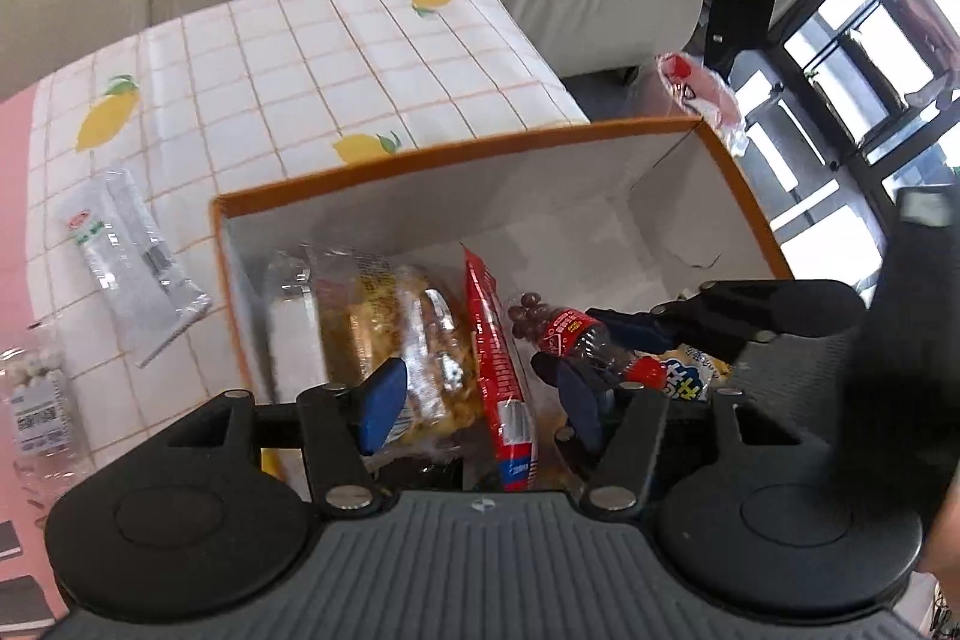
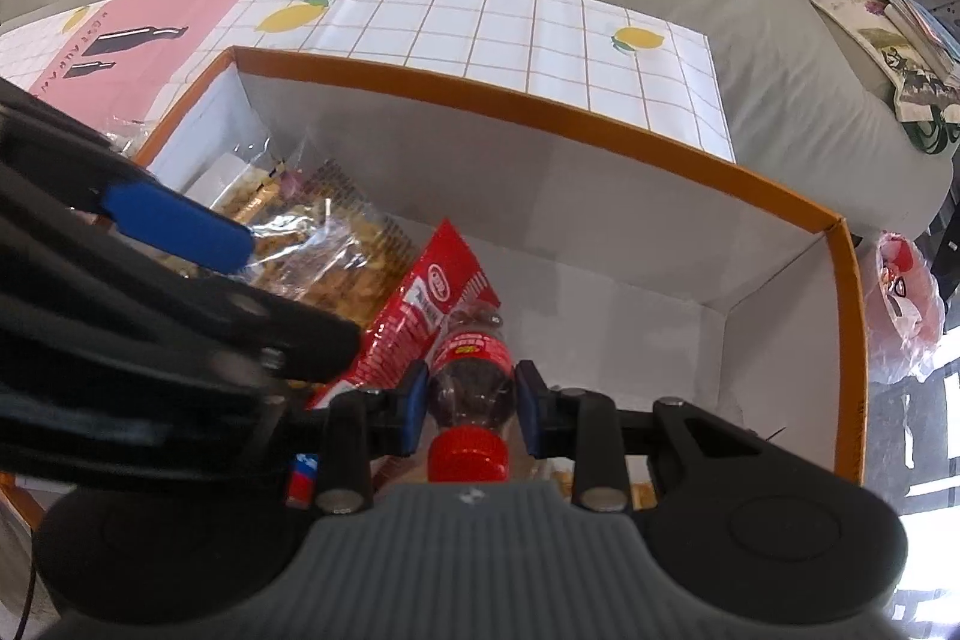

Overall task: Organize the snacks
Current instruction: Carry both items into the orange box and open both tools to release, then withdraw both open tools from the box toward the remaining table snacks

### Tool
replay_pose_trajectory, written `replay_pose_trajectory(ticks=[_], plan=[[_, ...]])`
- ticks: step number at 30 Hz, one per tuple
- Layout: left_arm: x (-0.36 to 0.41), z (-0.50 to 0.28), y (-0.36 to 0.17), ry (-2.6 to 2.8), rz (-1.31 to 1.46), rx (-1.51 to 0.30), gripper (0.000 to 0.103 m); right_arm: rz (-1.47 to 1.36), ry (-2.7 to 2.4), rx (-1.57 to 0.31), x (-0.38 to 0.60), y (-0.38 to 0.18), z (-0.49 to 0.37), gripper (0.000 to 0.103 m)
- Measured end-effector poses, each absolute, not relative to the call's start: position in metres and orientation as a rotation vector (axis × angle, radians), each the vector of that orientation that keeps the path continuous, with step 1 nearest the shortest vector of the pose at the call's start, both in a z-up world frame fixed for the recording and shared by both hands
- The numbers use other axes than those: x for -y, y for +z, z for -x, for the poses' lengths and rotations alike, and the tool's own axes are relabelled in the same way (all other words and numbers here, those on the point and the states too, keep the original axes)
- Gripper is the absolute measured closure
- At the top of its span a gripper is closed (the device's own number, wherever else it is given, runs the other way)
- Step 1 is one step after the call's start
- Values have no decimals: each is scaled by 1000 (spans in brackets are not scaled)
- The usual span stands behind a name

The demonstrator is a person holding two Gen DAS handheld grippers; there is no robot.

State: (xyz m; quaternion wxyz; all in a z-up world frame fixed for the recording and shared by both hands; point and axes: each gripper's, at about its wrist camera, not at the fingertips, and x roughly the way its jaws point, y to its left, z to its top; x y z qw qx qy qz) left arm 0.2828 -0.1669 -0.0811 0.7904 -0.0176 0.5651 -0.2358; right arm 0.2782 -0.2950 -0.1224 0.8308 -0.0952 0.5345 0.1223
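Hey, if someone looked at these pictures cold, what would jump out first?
The orange-rimmed box on the lemon-print tablecloth, half full of snacks. The right tongs grip a small red-capped bottle over it, beside a red snack packet. The left tongs hang open above the cracker bags.

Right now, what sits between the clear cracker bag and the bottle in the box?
The red snack packet, standing on edge between the cracker bag and bottle. Both wrist views show it.

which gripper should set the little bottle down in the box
Right. The right gripper already has its jaws shut on the bottle, inside the box near its floor. The left gripper is open and holds nothing.
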Motion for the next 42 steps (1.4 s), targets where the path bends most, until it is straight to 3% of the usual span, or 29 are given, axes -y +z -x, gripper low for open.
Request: replay_pose_trajectory(ticks=[16,25,27,31,42], plan=[[125,-267,-54,-448,49,-1138,35,248,205,-1240,279,-133,-282,72],[103,-258,-42,-444,77,-1107,35,298,175,-1239,272,-112,-273,60],[96,-254,-38,-435,80,-1094,35,322,144,-1234,272,-104,-267,51],[80,-242,-30,-407,74,-1050,35,351,83,-1173,272,-86,-248,45],[32,-201,2,-333,35,-902,35,119,-4,-871,247,-17,-181,44]])
